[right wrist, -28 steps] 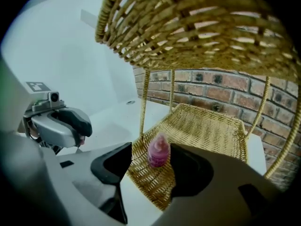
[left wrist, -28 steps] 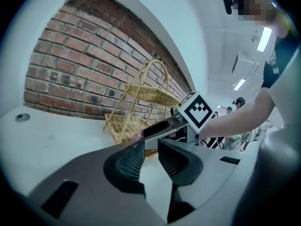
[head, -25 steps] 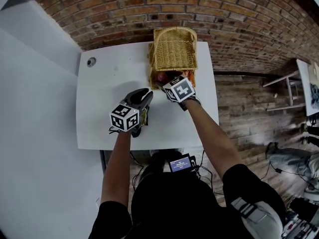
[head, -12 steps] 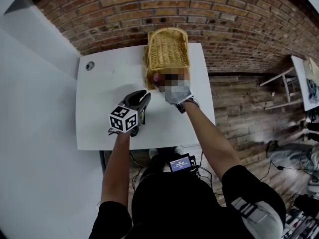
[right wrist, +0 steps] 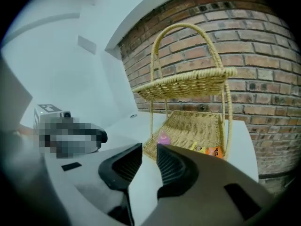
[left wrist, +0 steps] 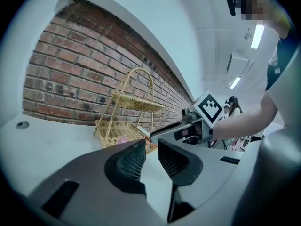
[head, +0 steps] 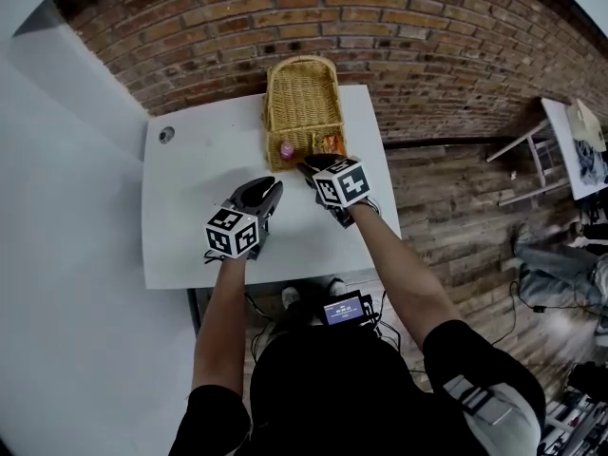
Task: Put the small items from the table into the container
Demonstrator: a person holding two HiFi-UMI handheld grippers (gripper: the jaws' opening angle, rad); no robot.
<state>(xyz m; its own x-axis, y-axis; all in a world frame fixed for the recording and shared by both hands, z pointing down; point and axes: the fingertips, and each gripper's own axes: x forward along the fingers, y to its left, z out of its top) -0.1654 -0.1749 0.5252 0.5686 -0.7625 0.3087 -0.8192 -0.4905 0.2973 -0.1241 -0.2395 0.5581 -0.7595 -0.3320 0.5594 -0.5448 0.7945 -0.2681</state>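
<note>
Two hand-held grippers hover above a smooth white table (head: 180, 226) in the head view, the left gripper (head: 263, 191) just beside the right gripper (head: 311, 166). At the table's far edge, against a rough red brick wall (head: 427, 46), stands a woven wicker basket (head: 302, 93) with two tiers and an arched handle. Its lower tray holds a small pink item (head: 287, 149) and an orange packet (head: 329, 143).

In the left gripper view, the ribbed black jaws of the left gripper (left wrist: 150, 147) stand a narrow gap apart with nothing between them. The basket (left wrist: 123, 124) rises beyond.

In the right gripper view, the right gripper (right wrist: 149, 157) has its jaws closing, narrowly apart and empty. The pink item (right wrist: 163, 138) and the orange packet (right wrist: 214, 150) lie in the basket's (right wrist: 188, 86) lower tray.
</note>
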